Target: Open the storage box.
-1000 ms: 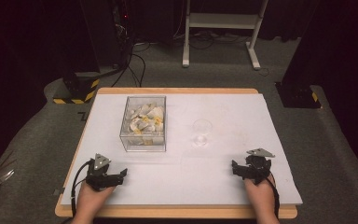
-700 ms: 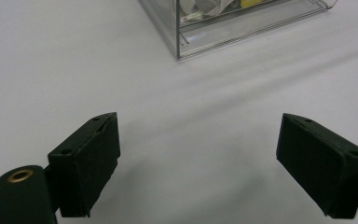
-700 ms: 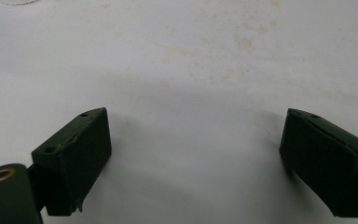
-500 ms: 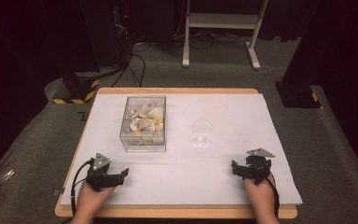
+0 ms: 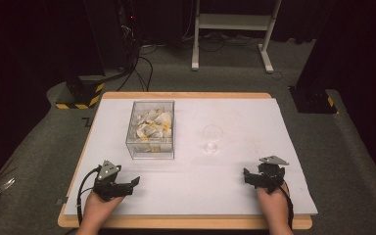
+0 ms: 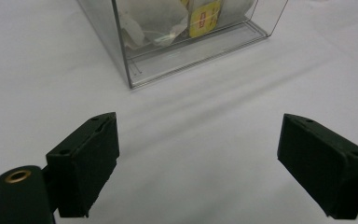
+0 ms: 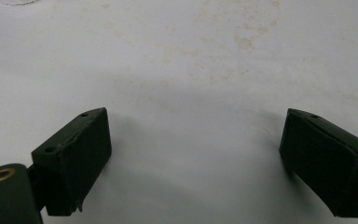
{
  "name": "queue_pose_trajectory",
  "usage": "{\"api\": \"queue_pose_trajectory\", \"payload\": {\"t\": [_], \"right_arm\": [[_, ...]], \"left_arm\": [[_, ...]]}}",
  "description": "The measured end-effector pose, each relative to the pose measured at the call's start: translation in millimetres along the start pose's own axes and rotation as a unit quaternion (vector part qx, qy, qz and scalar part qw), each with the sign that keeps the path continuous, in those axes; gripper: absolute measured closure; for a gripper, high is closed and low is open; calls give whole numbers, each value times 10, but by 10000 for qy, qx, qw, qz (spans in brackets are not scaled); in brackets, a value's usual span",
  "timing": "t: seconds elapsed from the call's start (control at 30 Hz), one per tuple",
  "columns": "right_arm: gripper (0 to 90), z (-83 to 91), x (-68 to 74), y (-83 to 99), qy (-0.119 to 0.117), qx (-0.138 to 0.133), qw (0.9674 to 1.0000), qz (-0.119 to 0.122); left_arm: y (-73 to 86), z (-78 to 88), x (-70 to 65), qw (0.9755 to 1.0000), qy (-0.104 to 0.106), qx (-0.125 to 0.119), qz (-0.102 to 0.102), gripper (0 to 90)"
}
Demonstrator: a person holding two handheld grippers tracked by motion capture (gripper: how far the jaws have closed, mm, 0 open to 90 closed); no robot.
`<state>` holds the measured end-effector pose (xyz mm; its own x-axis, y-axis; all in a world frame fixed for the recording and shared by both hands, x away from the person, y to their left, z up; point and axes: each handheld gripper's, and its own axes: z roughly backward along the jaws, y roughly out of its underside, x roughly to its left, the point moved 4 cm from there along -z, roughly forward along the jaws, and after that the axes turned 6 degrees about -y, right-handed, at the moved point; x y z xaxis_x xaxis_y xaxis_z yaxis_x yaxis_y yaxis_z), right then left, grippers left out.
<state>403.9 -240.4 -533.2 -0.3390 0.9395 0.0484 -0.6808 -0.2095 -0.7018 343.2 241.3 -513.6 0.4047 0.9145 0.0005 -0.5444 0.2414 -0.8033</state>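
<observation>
While both grippers rest on the counter [image 5: 235,122], the clear box [image 5: 151,129] of tea bags [image 5: 152,128] stands ahead of the left gripper [image 5: 127,185], fingers [image 6: 86,163] spread wide, empty. Right of the box, the right gripper [image 5: 249,177] sits likewise parted, beyond it a clear cup [image 5: 211,138].

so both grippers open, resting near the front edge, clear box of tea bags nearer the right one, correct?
Not quite: the high view shows the clear box of tea bags nearer the left gripper, not the right gripper. Both are open near the front edge.
</observation>
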Motion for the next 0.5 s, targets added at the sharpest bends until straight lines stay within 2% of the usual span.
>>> {"api": "queue_pose_trajectory", "payload": {"t": [0.17, 0.33, 0.5], "right_arm": [[87, 0, 1, 0, 6, -2, 10000, 7], [87, 1, 2, 0, 7, -2, 10000, 8], [88, 1, 2, 0, 9, -3, 10000, 11]], "left_arm": [[-55, 9, -58, 10000, 91, 17, 7, 131], [-121, 11, -79, 10000, 72, 10, -65, 116], [-135, -27, -127, 9995, 25, 229, -226, 89]]}}
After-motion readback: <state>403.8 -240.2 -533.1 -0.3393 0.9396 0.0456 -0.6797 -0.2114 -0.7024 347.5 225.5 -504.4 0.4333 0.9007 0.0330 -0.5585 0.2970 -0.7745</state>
